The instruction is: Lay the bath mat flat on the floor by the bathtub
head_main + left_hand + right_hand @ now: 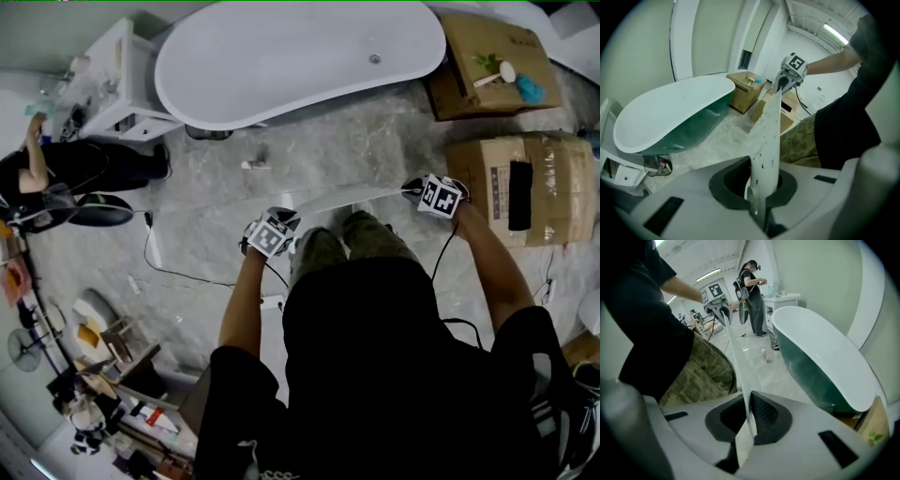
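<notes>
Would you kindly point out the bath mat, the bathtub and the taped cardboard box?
bath mat (768,140), left gripper view, middle of the stretched strip.
bathtub (281,56), head view, bare white basin.
taped cardboard box (562,187), head view, its top face.

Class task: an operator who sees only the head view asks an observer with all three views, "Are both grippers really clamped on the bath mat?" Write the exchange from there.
Observer: The left gripper is shut on one end of the bath mat.
Operator: And the right?
Observer: The right gripper is shut on the other end.
Operator: What of the bathtub do I miss from above?
Observer: Its outer wall is dark green under the white rim.
</notes>
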`<state>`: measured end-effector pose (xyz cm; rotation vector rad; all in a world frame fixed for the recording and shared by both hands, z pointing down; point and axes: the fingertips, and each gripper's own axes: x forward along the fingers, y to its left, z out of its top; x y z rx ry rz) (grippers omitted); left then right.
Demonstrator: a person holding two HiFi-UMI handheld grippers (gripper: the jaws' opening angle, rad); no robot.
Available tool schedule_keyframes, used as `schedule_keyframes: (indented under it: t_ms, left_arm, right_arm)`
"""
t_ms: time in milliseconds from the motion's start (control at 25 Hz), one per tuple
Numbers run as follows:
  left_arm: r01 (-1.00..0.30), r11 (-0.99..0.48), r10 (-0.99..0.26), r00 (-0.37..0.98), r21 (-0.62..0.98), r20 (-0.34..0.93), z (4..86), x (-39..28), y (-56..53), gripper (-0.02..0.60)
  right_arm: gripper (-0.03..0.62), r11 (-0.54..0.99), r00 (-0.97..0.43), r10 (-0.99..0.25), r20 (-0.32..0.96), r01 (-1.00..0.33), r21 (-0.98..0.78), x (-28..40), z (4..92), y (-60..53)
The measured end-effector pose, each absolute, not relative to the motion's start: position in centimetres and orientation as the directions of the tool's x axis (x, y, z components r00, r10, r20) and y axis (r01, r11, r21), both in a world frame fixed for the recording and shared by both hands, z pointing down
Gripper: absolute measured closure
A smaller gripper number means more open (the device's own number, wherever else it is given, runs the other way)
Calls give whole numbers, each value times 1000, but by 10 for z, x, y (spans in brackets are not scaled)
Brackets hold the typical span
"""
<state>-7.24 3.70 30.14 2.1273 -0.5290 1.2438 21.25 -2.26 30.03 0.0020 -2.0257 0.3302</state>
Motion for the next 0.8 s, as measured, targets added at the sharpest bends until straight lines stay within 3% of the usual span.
schedule_keyframes:
  t_ms: [320,800]
  left_arm:
    - [-600,-739,-6,462,307,887,333,-108,26,555]
    - [-559,-782,4,438,276,899,401,-143,11,555]
  right_arm:
    - [565,928,-362,41,931,-332,-170,182,322,-34]
    - [565,841,-232,10,973,-524,-133,147,380,-32]
